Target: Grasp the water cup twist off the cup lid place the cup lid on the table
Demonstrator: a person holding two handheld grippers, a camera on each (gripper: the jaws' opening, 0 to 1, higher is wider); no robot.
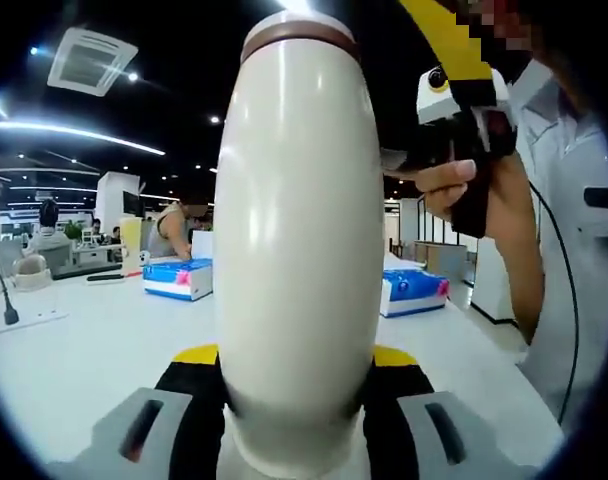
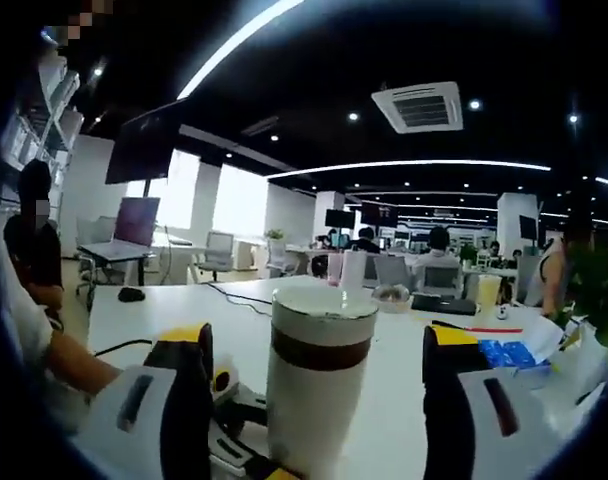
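Held by the left gripper (image 1: 296, 400), the water cup (image 1: 299, 250) stands upright.

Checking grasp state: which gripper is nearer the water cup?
Left. The left gripper clamps the water cup; the right gripper sits by its lid, jaws apart either side.

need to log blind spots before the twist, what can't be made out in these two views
- Left gripper view: the water cup blocks the middle of the table; its base is cut off by the bottom edge.
- Left gripper view: the cup lid is cropped at the top edge, so its top is unseen.
- Right gripper view: the right gripper straddles the cup, but contact with the lid cannot be told.
- Right gripper view: distant desk items are too small.
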